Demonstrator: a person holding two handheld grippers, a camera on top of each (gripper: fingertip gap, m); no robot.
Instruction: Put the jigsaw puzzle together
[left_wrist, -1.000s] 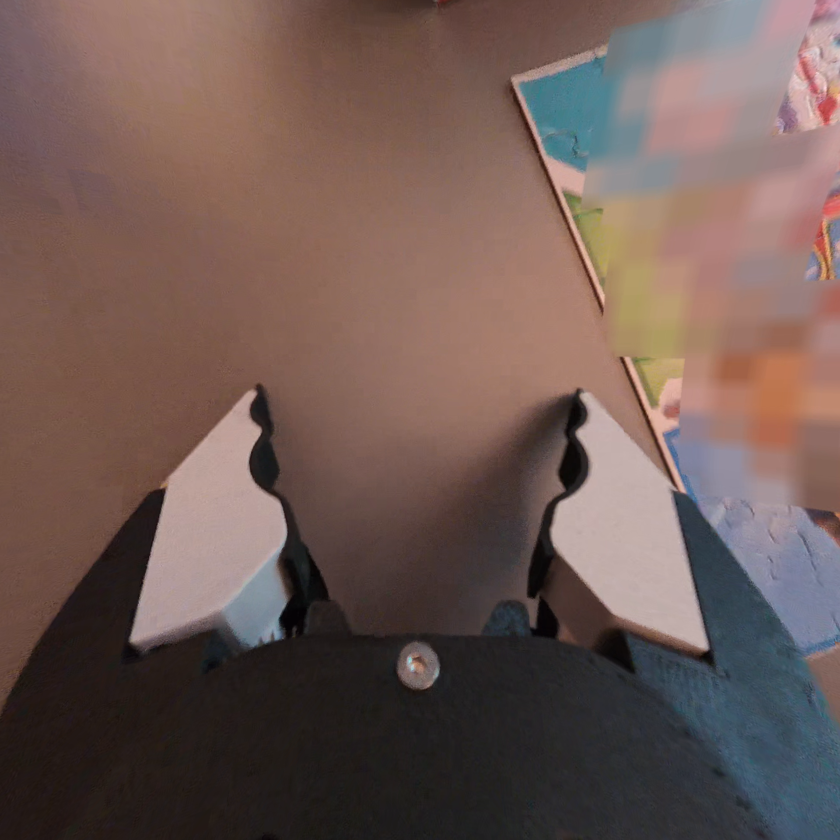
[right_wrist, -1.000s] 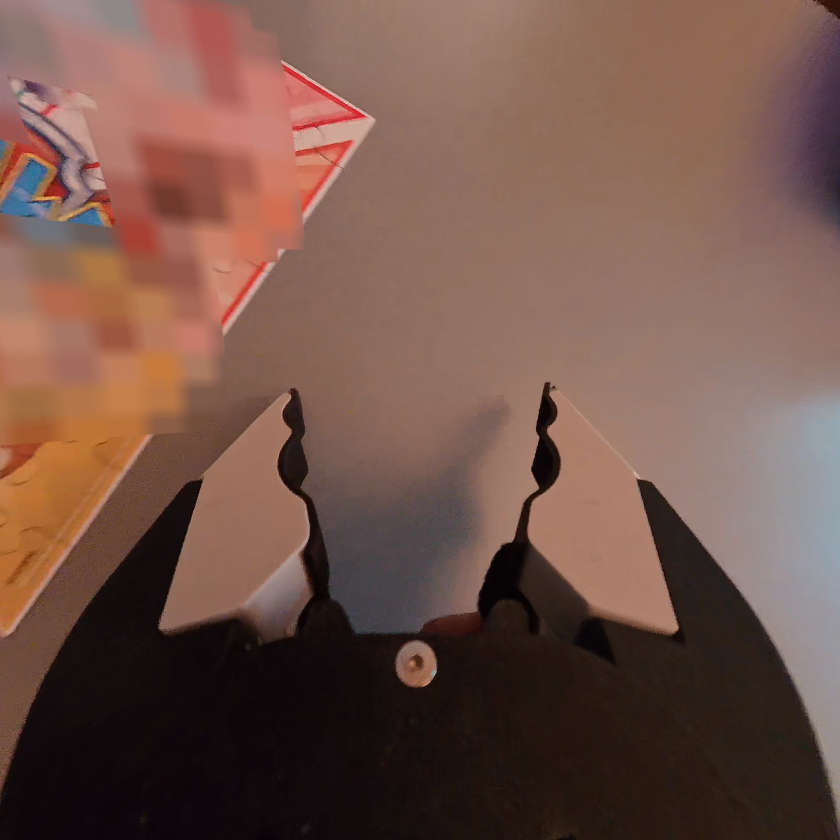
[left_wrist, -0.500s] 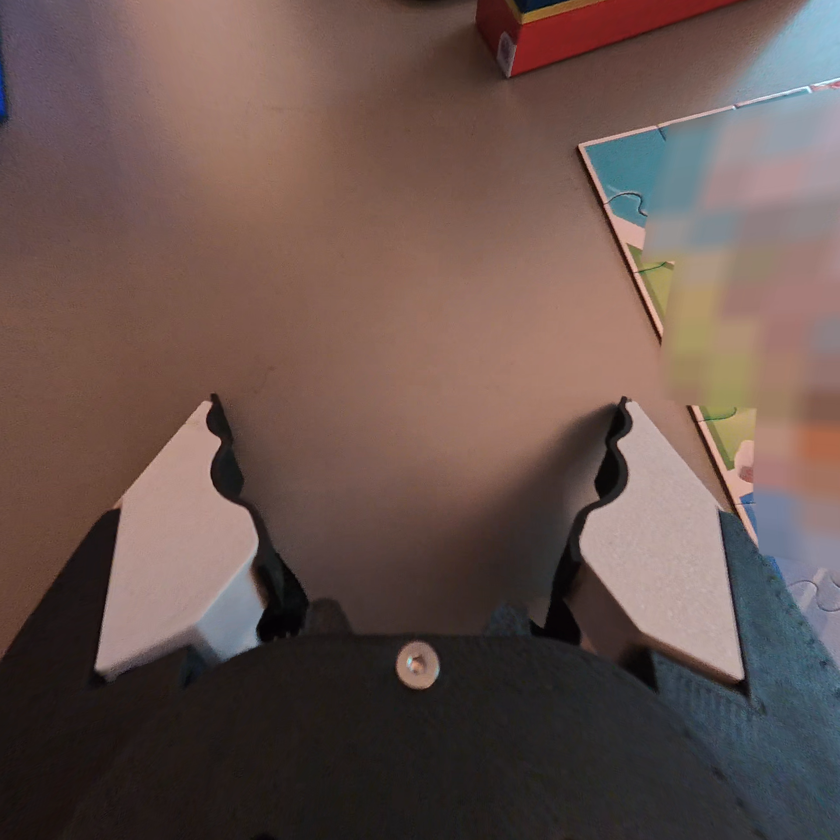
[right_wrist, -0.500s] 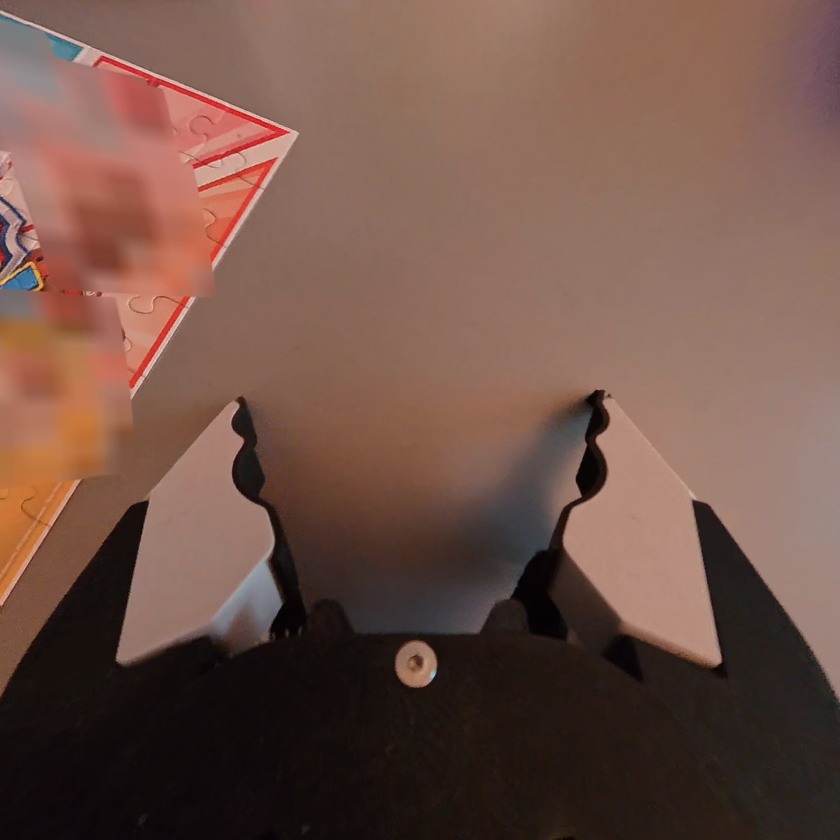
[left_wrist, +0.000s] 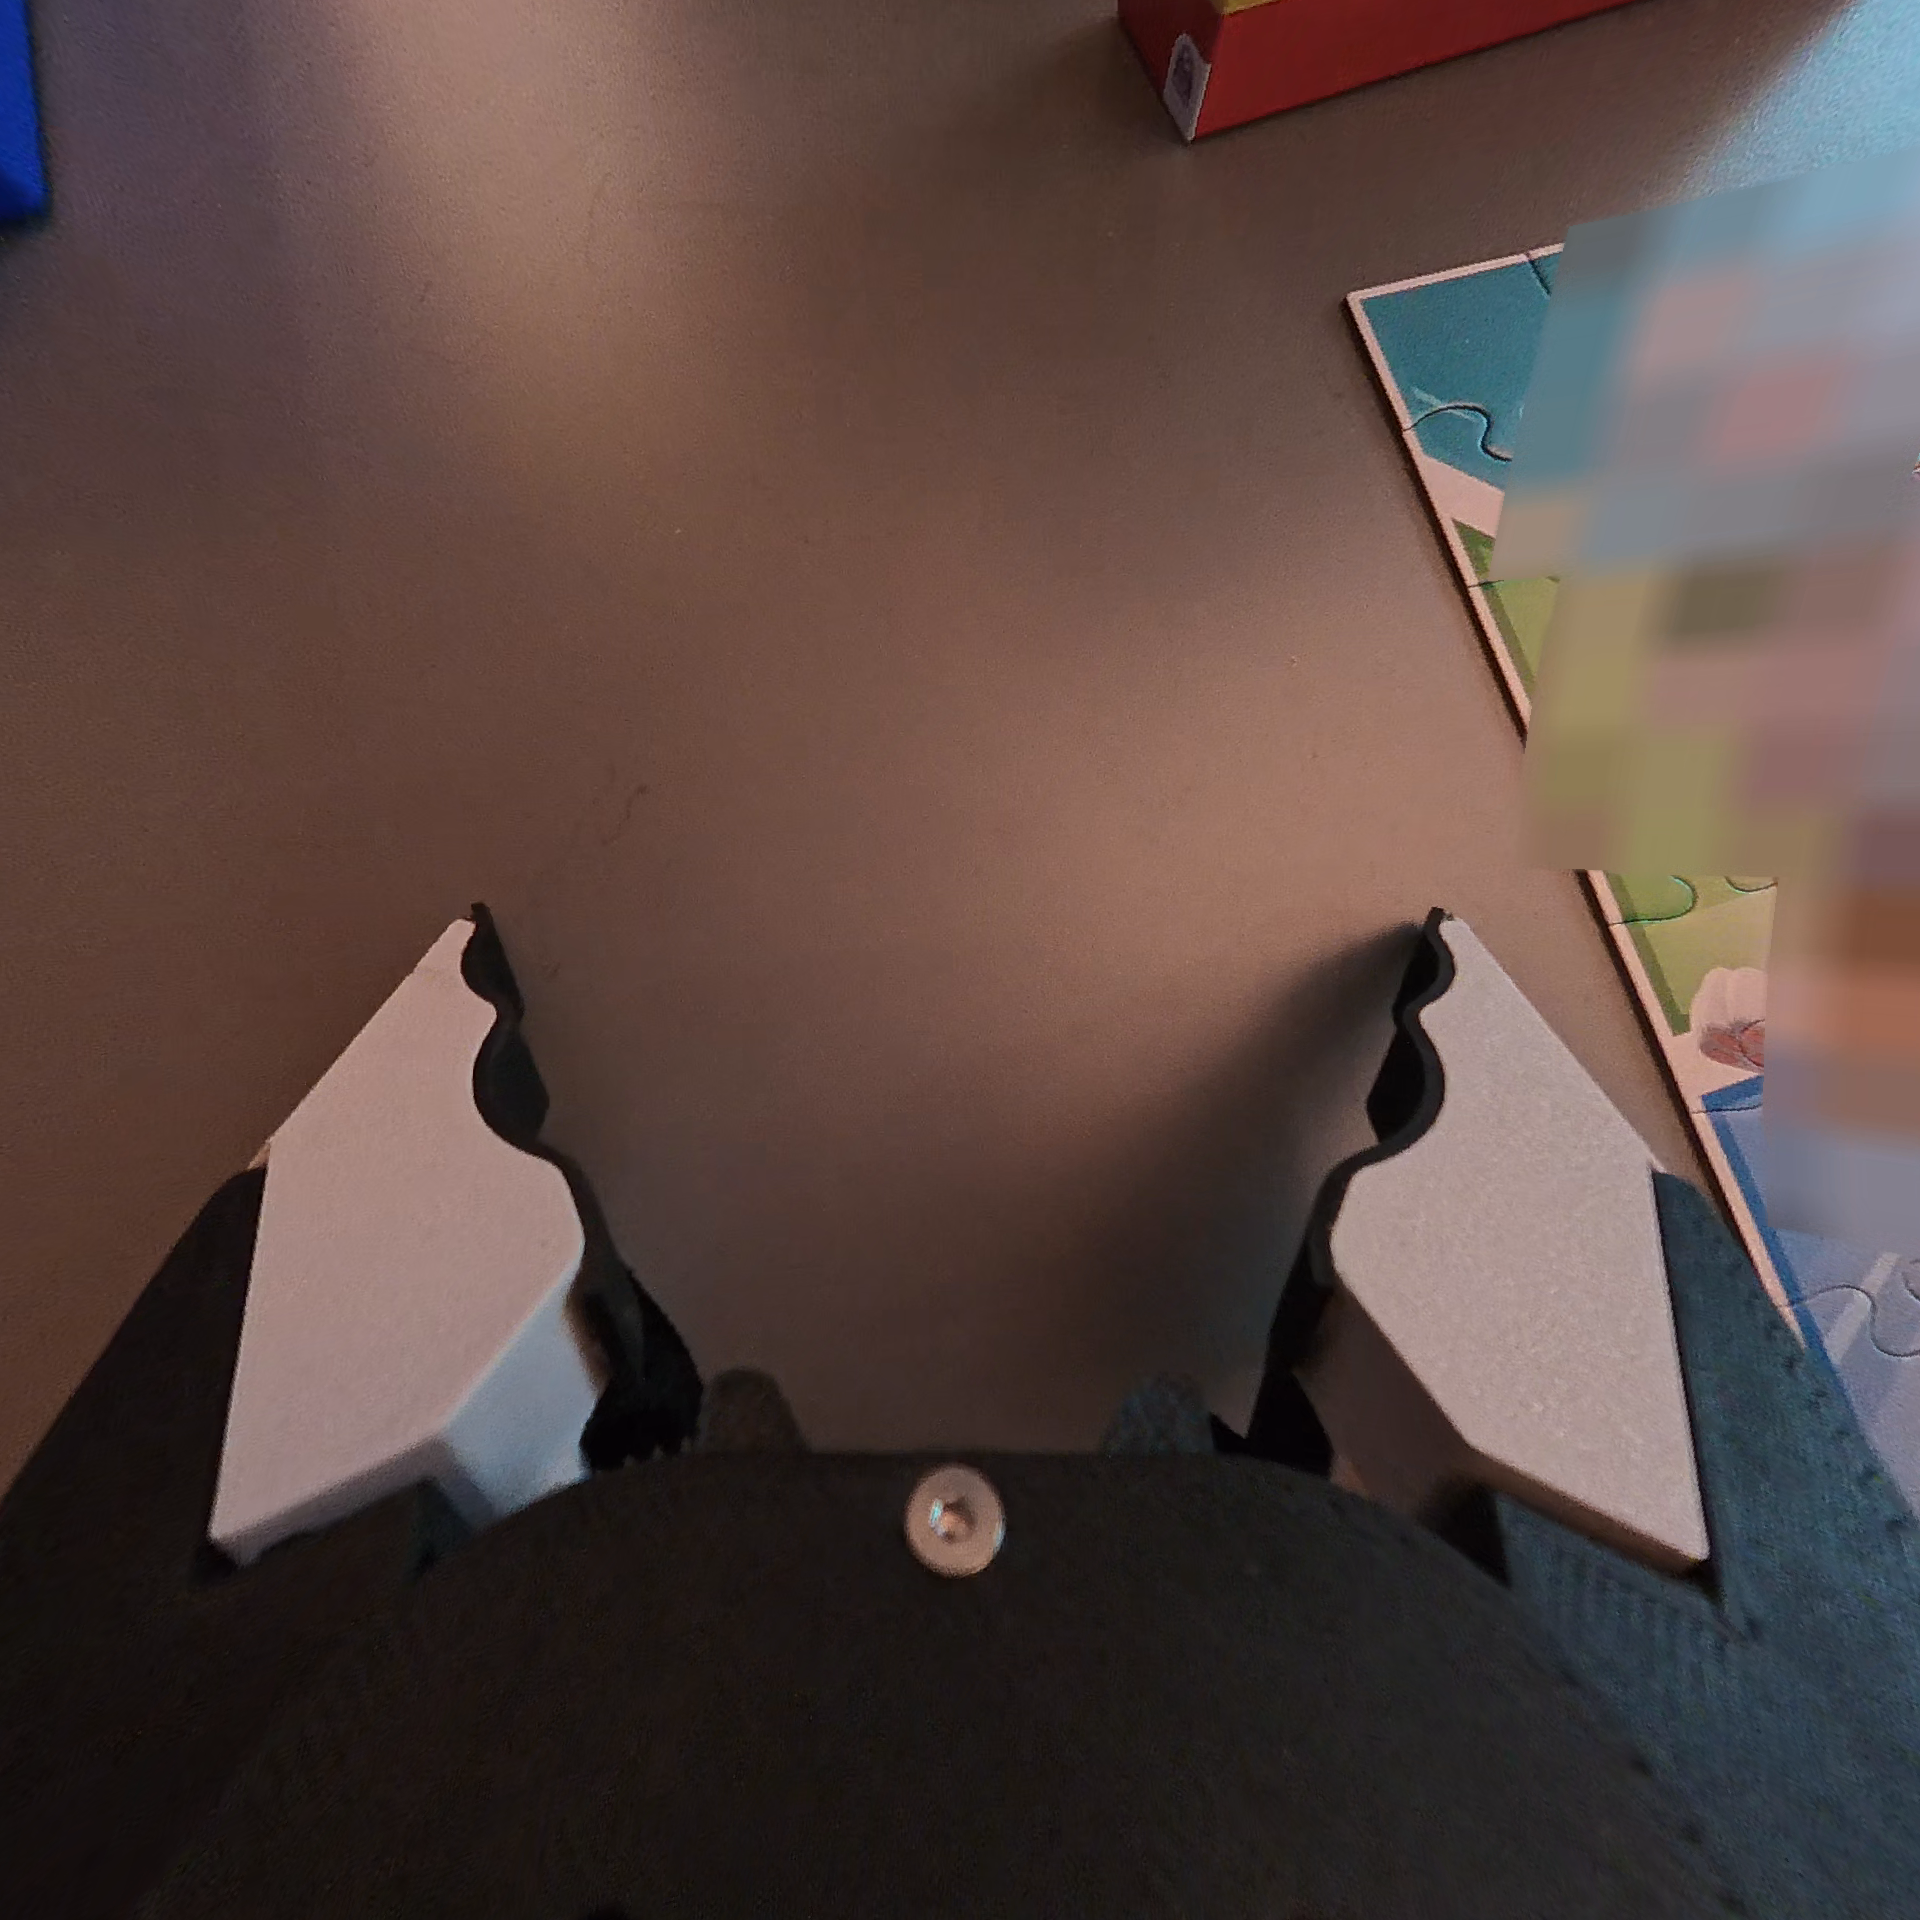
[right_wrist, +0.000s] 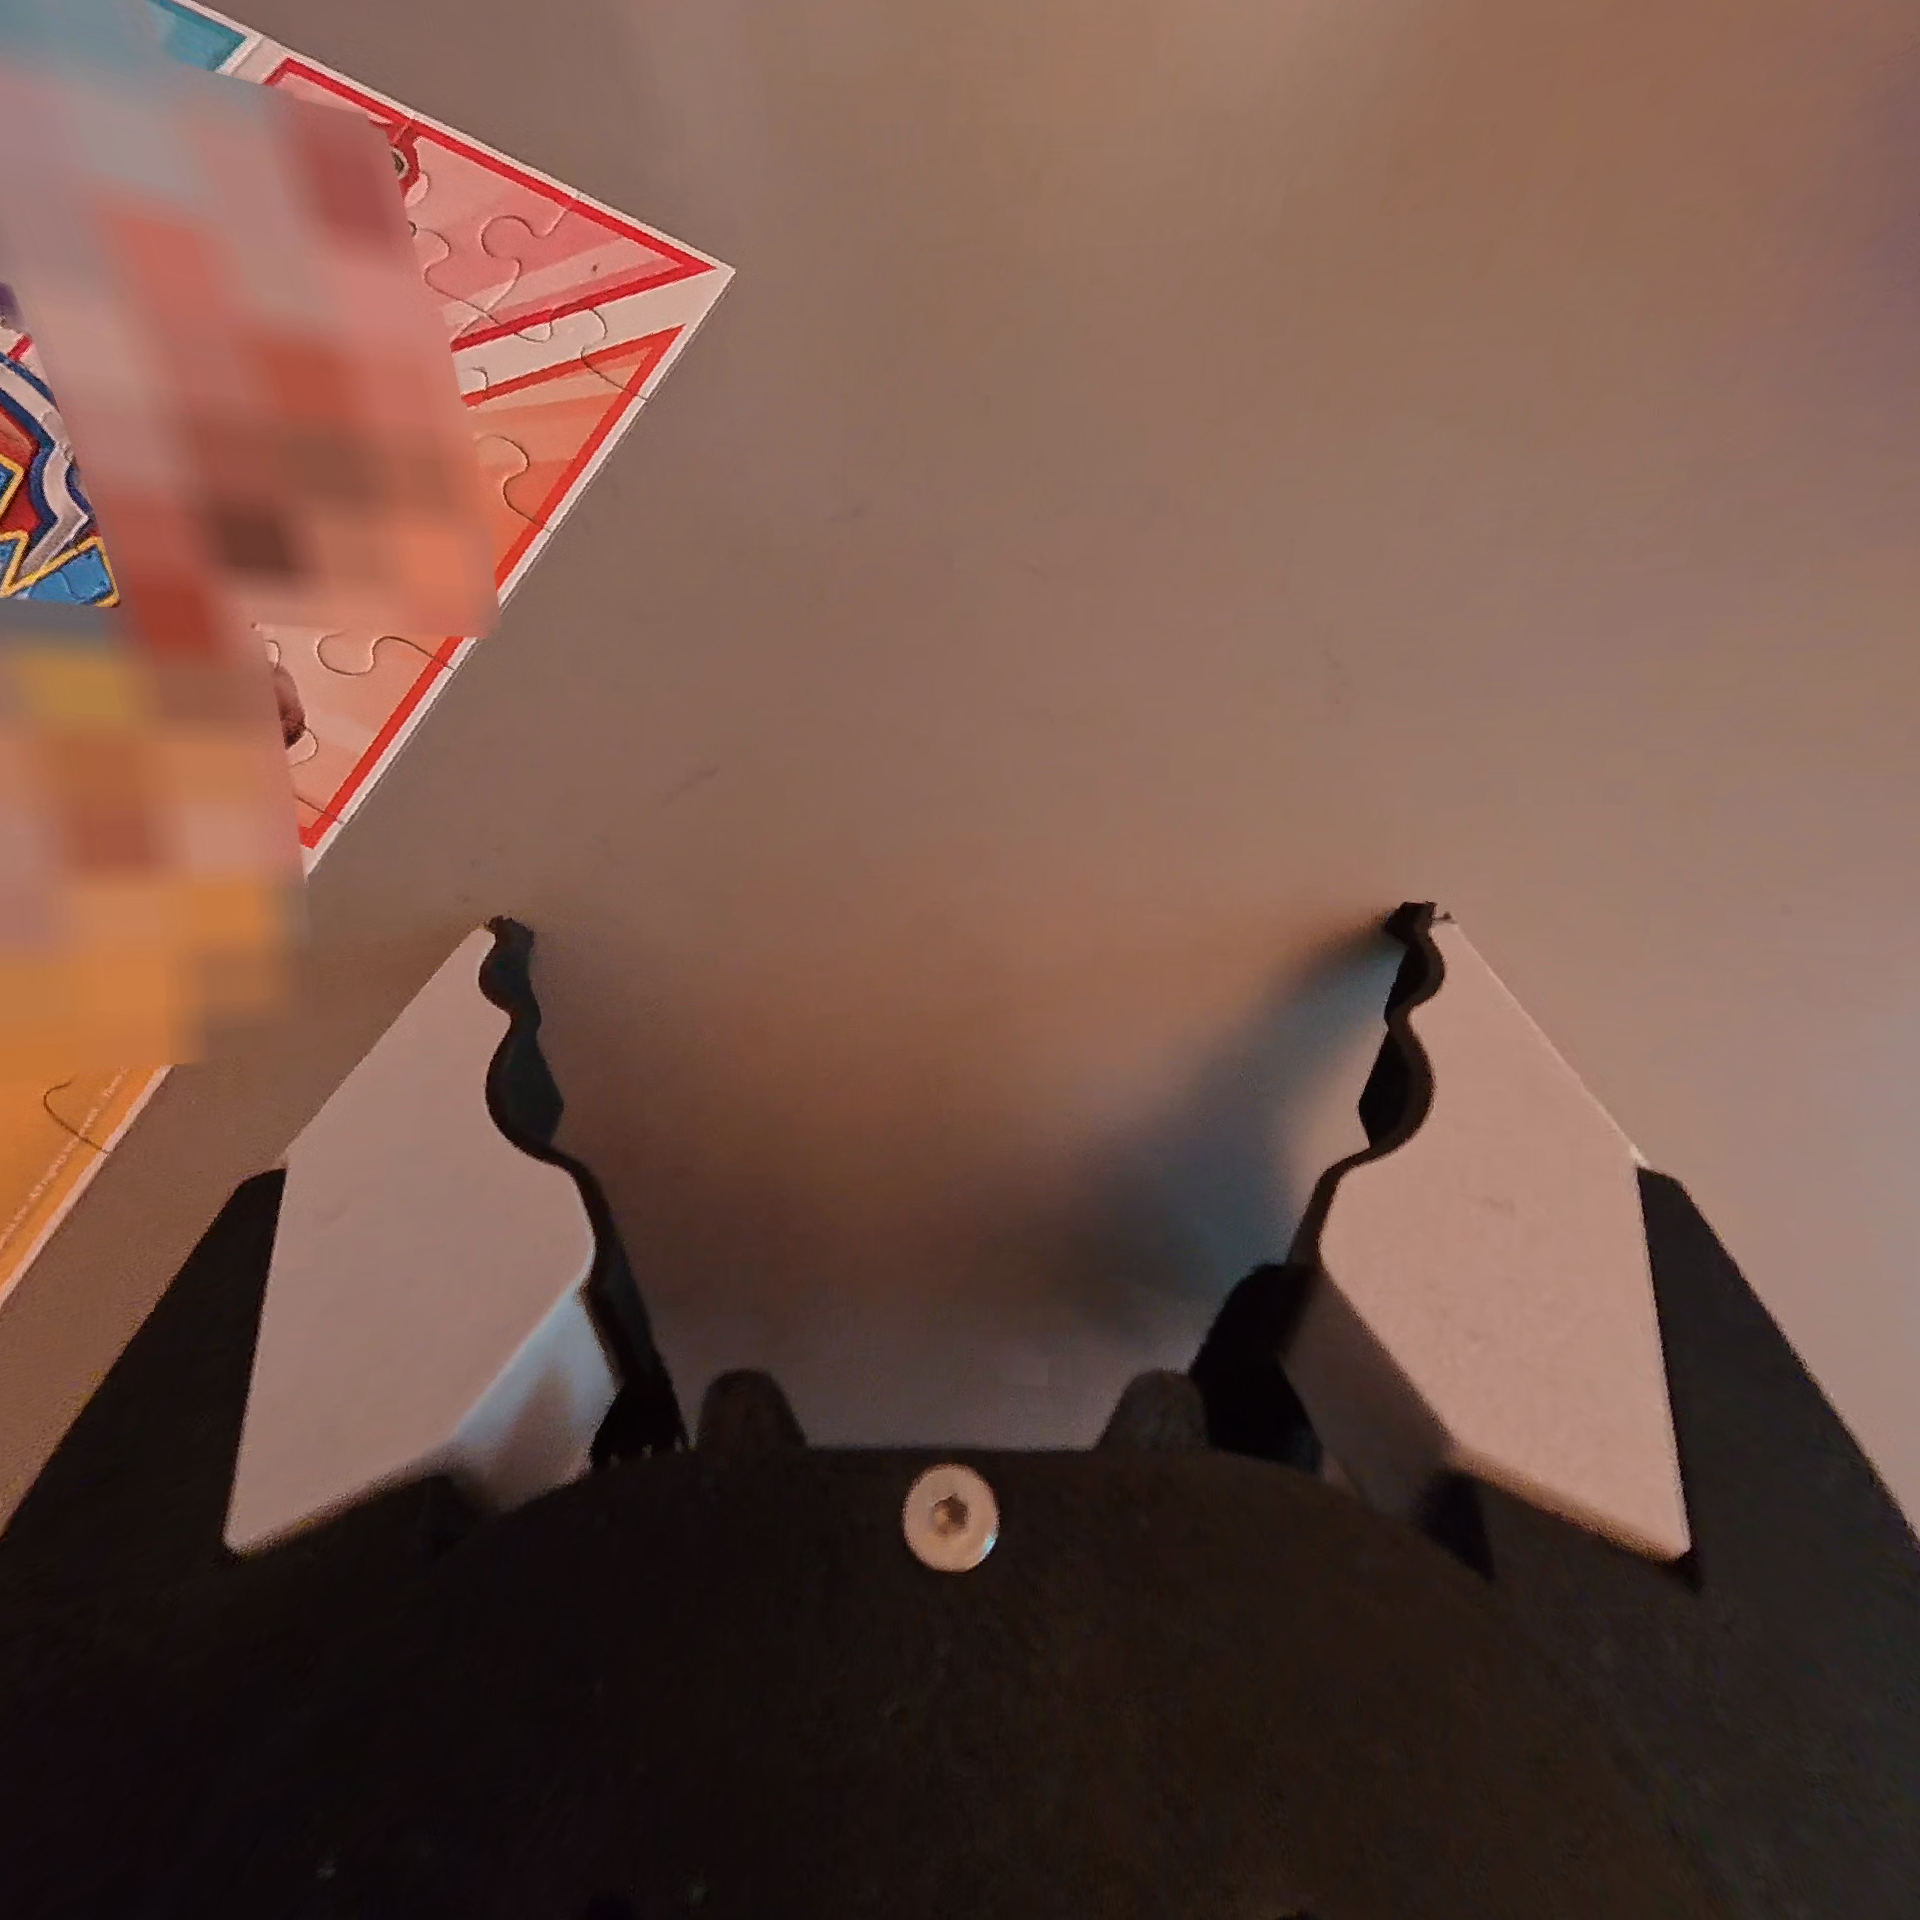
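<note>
The colourful jigsaw puzzle (left_wrist: 1455, 374) lies flat on the grey table, with its pieces joined along the parts that show. In the left wrist view it is at the right edge; in the right wrist view (right_wrist: 540, 343) it is at the upper left. Much of it is hidden by mosaic patches. My left gripper (left_wrist: 956, 914) is open wide and empty over bare table, left of the puzzle. My right gripper (right_wrist: 961, 914) is open wide and empty over bare table, right of the puzzle.
A red box (left_wrist: 1351, 52) stands at the far top right of the left wrist view. A blue thing (left_wrist: 19, 114) shows at its top left edge. The grey table (left_wrist: 831, 520) spreads between the grippers and these. The right gripper is farther from the colourful jigsaw puzzle (left_wrist: 1455, 374), some 30 cm, than the left, some 11 cm.
Both grippers have opened wider. Both have drawn back from the puzzle, so more table shows and the red box has come into the left wrist view.
</note>
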